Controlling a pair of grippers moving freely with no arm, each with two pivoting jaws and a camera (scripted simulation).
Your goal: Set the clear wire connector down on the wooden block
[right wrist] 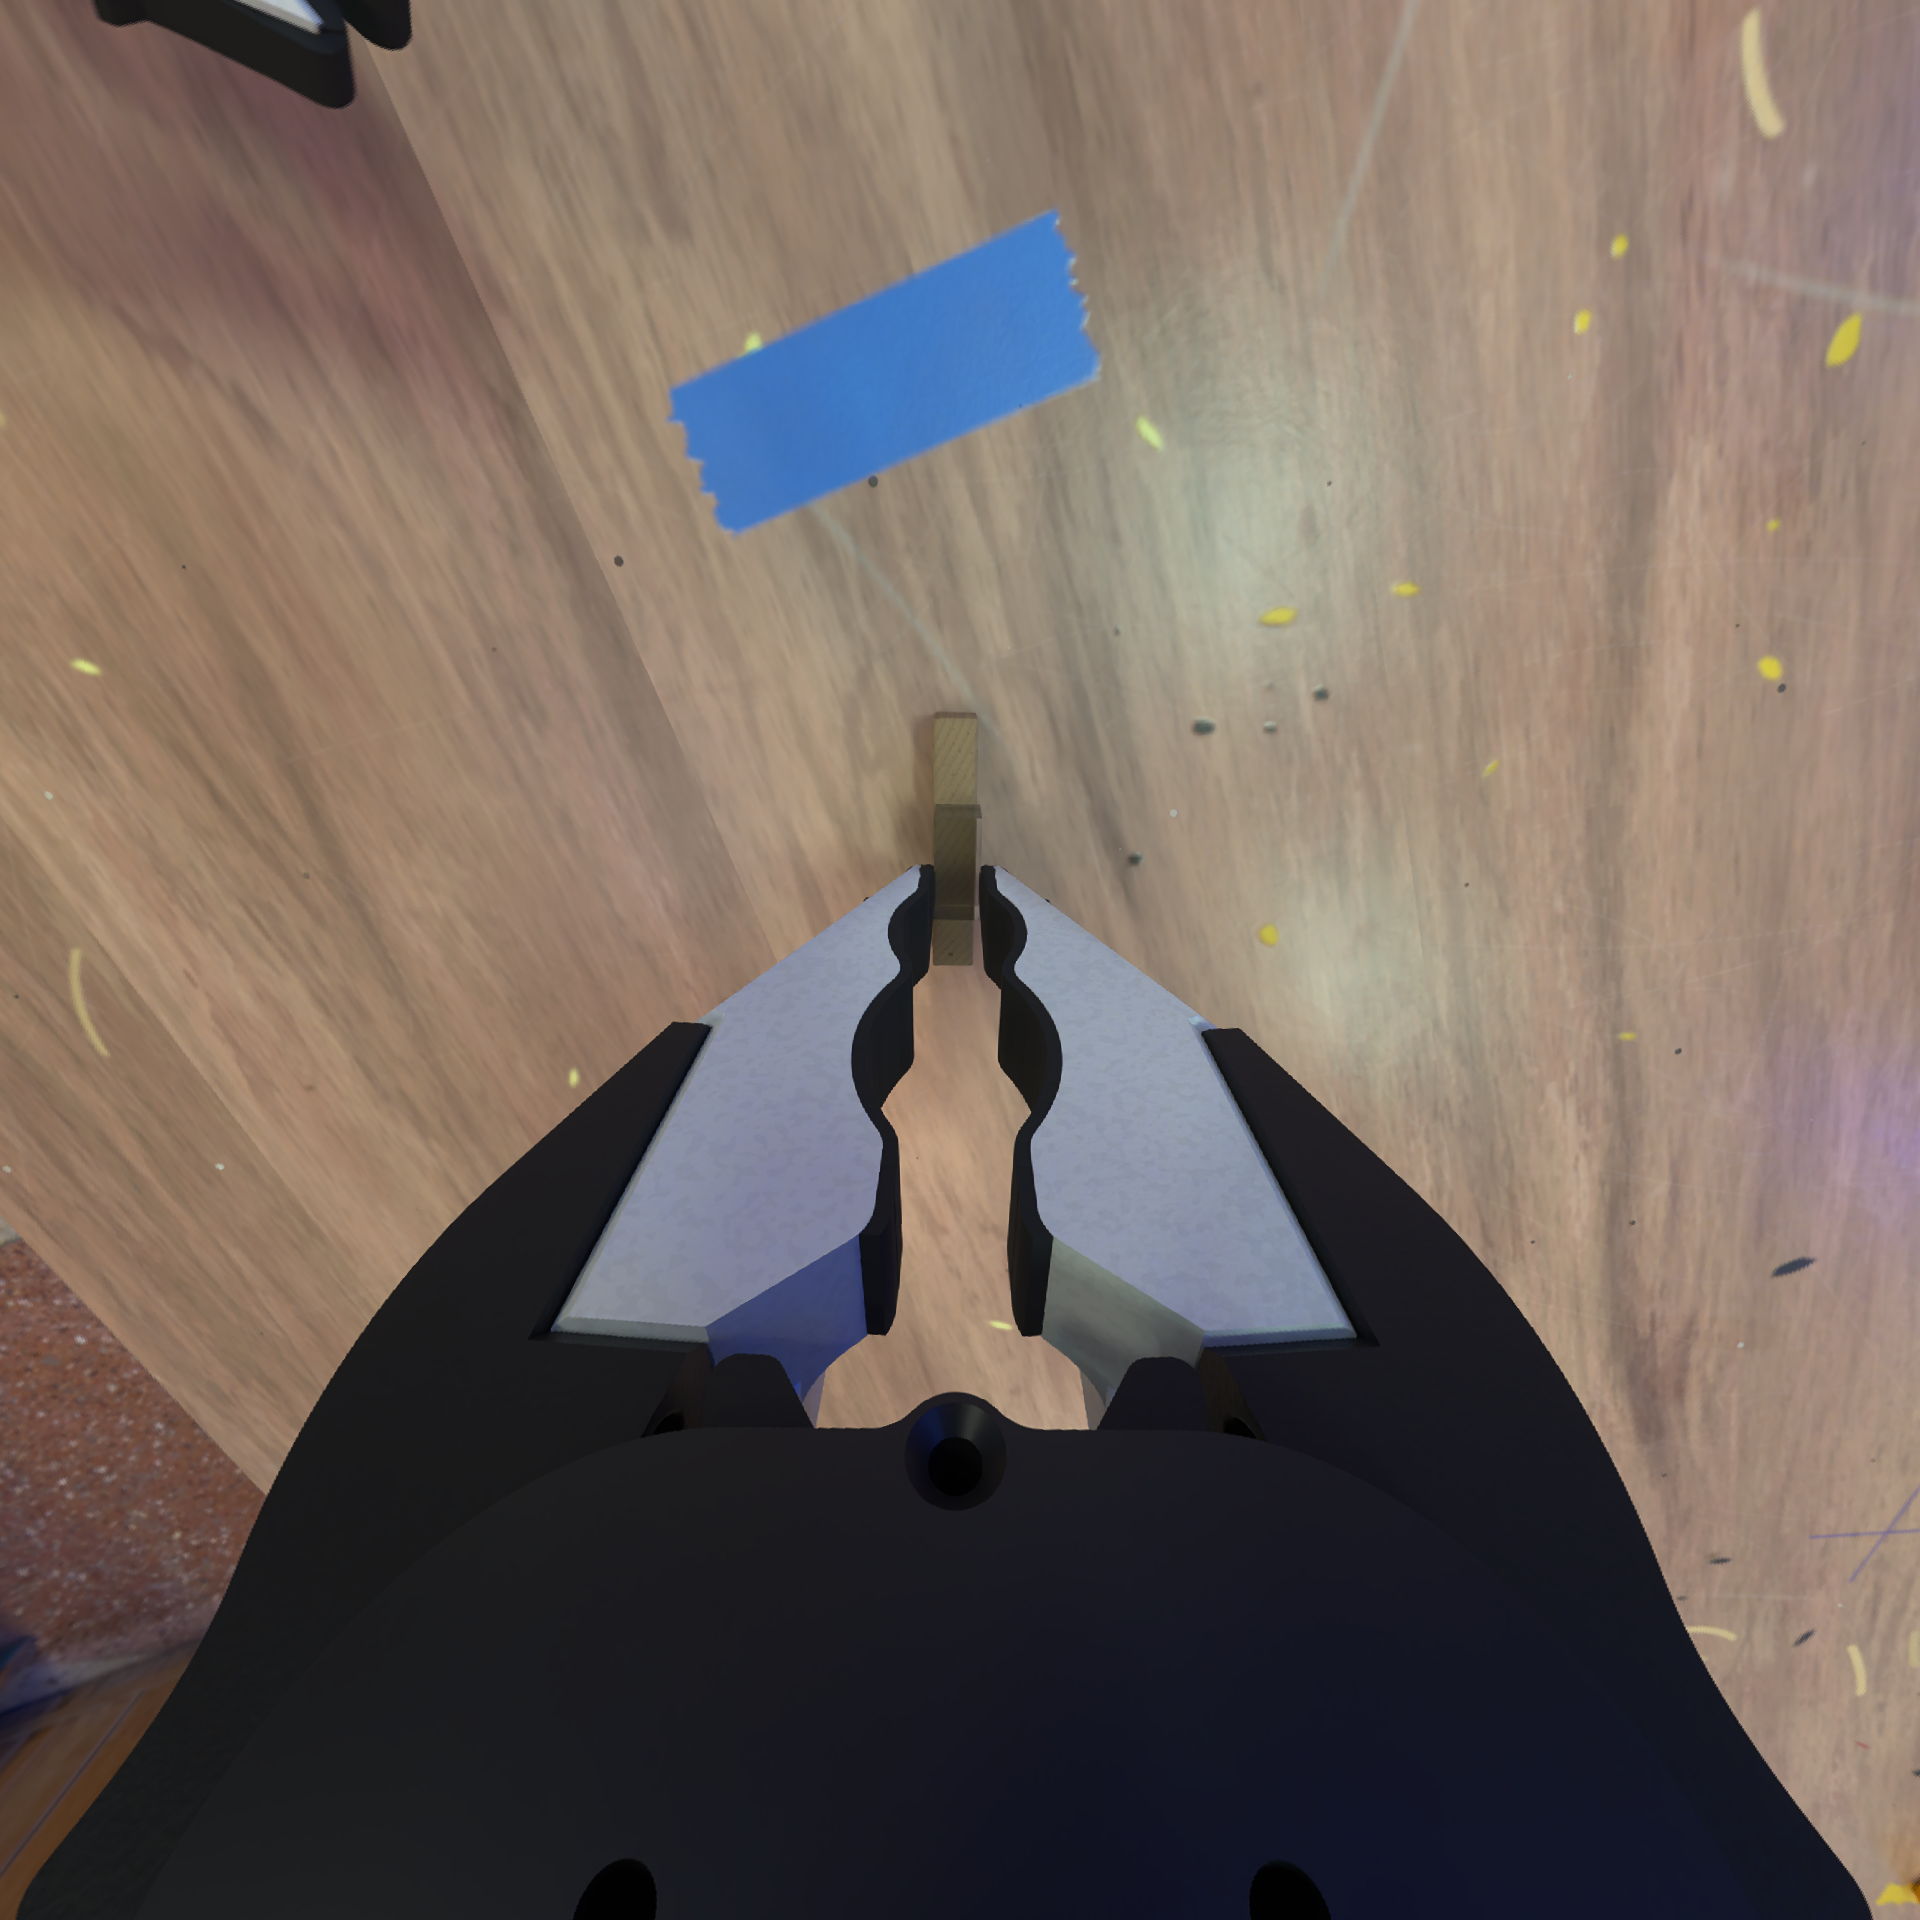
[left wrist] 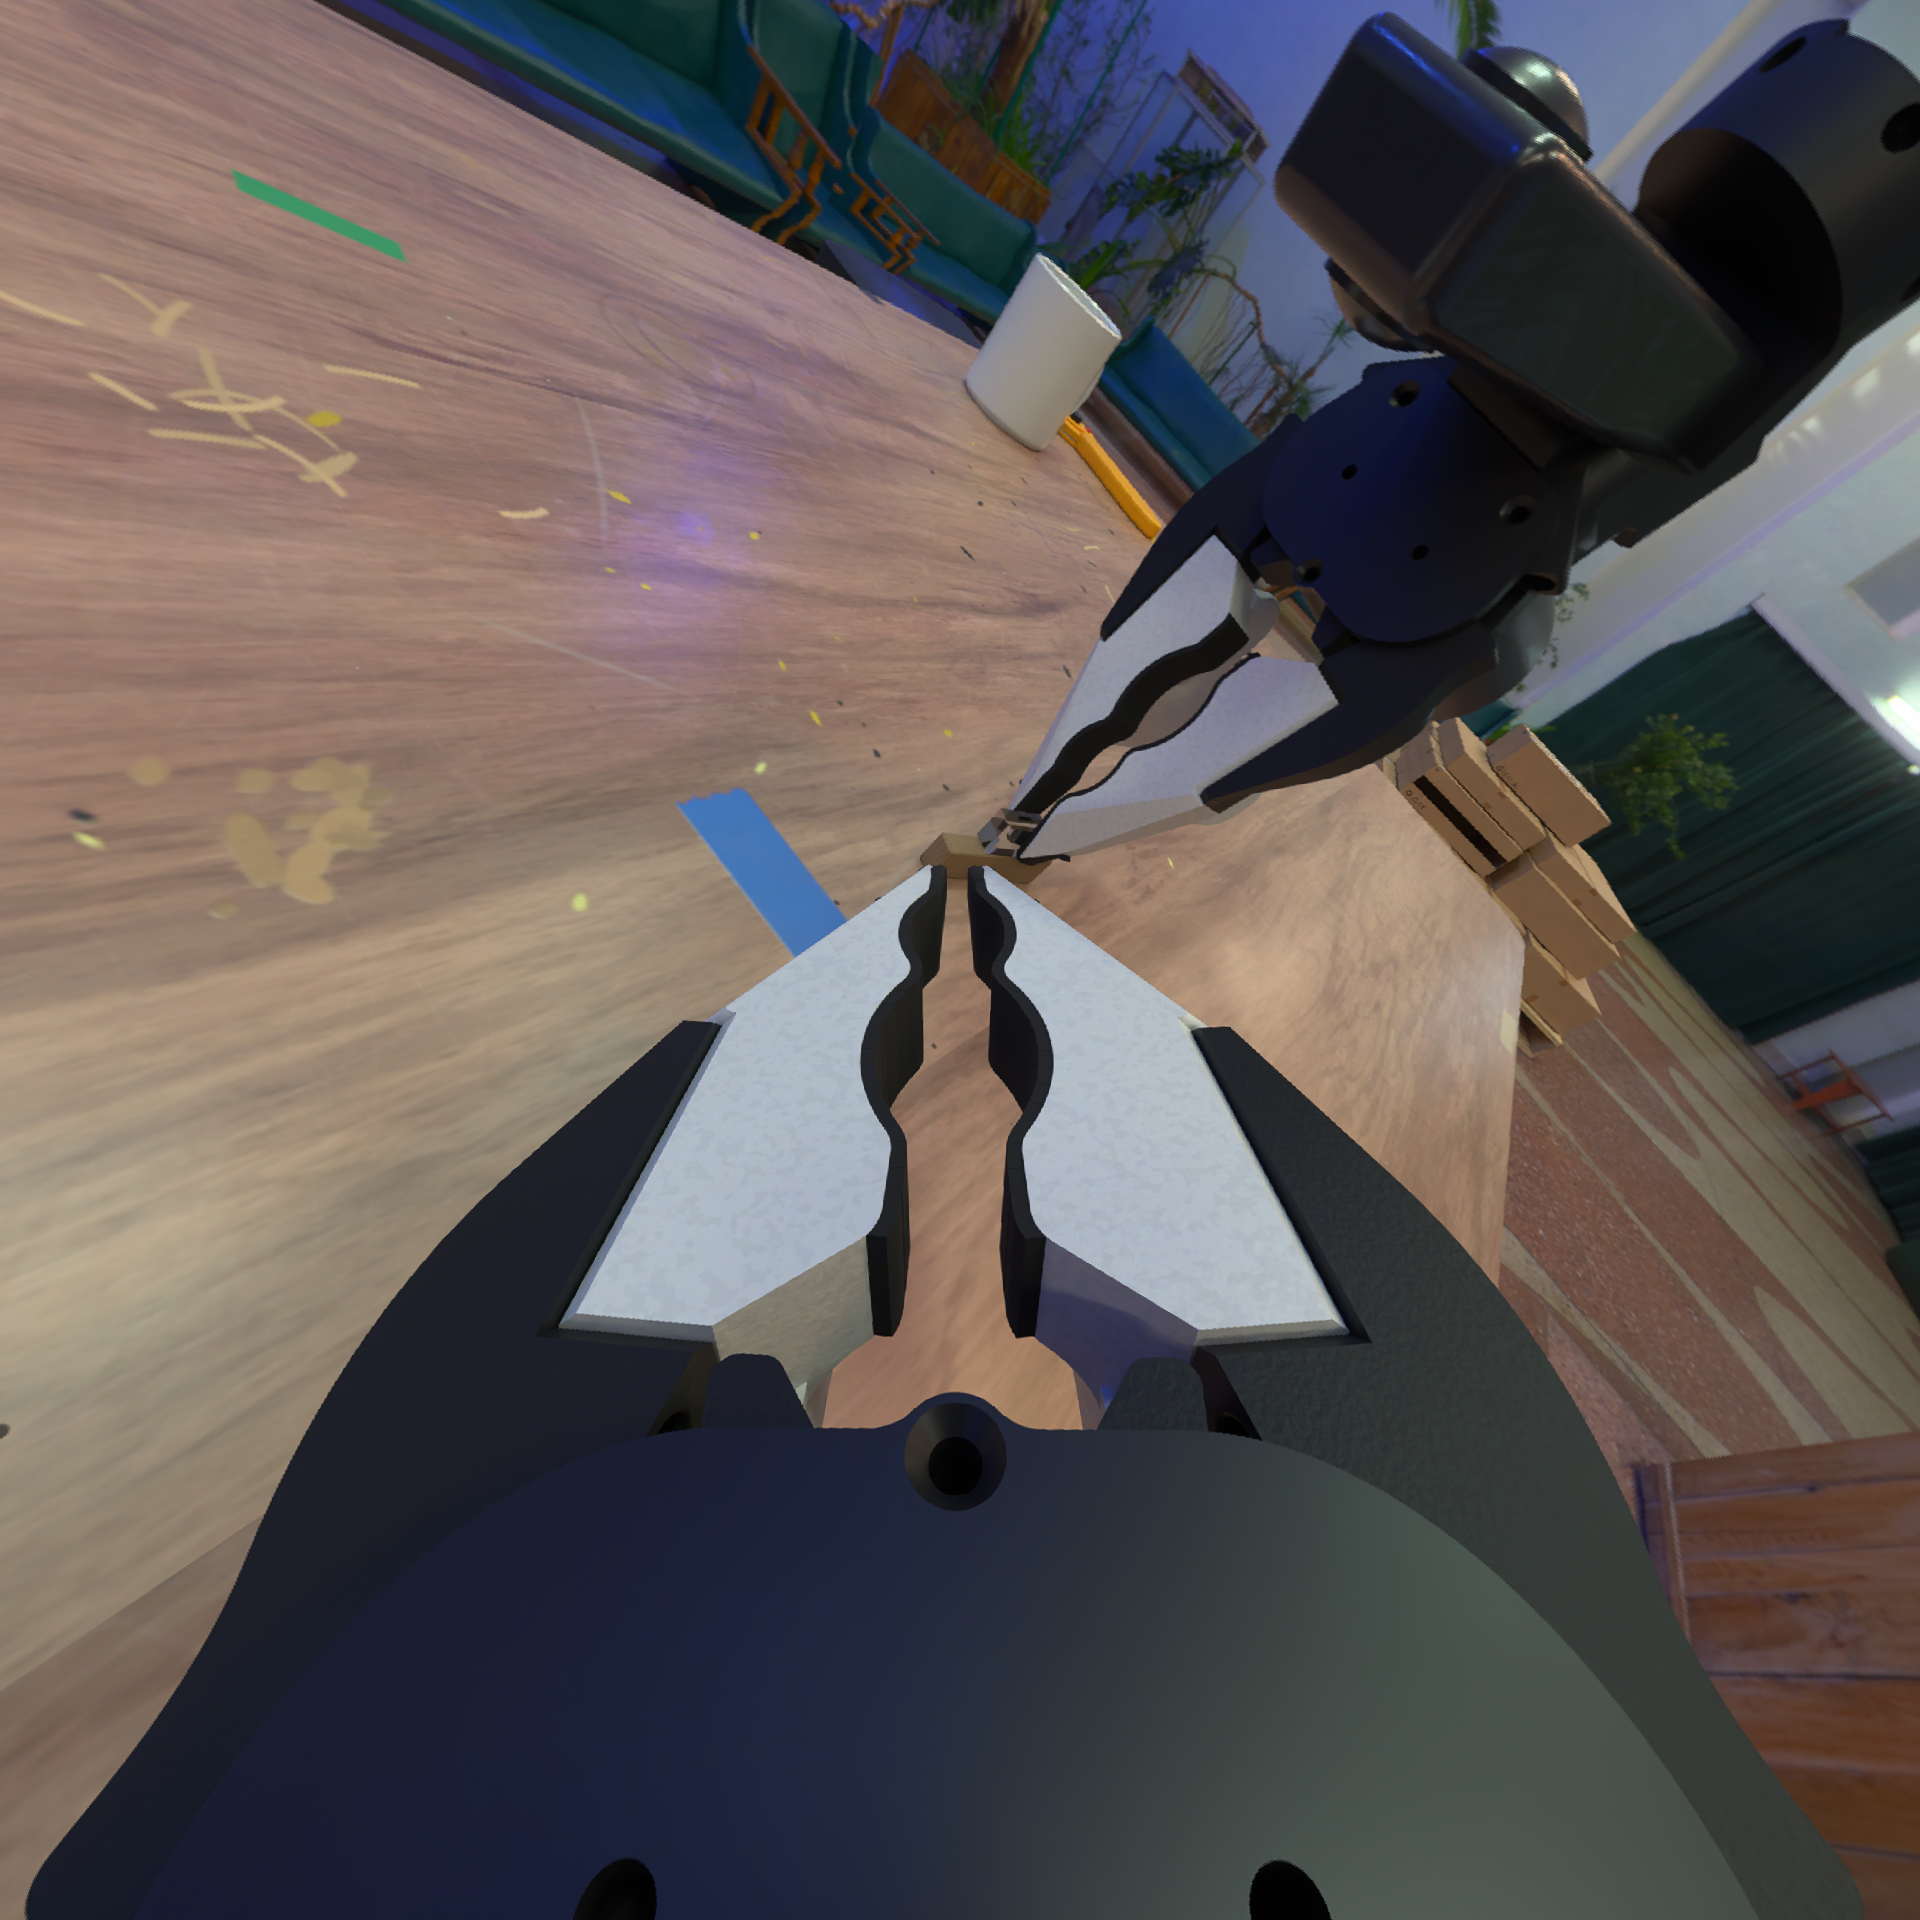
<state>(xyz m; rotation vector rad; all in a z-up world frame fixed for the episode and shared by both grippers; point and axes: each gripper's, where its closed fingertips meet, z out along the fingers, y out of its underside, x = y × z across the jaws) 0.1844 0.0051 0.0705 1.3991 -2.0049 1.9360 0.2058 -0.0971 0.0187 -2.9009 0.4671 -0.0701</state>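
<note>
Wood grain fills most of what you see, a worn bench [right wrist: 1455, 935] flecked with yellow and dark specks. Nearest you in the left wrist view, your left tongs [left wrist: 956, 881] stand with only a narrow slit between the tips and nothing held there. Just past those tips sits the small wooden block [left wrist: 951, 850], and your right tongs [left wrist: 1023, 840] come down onto it from the upper right.

At their very tip you can make out the clear wire connector [left wrist: 1010, 828], pinched between the two fingers and lying right at the top of the block (whether it touches the wood is too fine to tell). From the right wrist view, the right tongs [right wrist: 956, 883] are drawn in close about that clear piece, and the tan block [right wrist: 955, 764] shows through it and beyond the tips.

A strip of blue tape [right wrist: 883, 374] lies flat on the bench just beyond the block. Farther off in the left wrist view, a strip of green tape [left wrist: 317, 215] lies well apart to the left, and a white mug [left wrist: 1039, 353] stands near the far edge.
</note>
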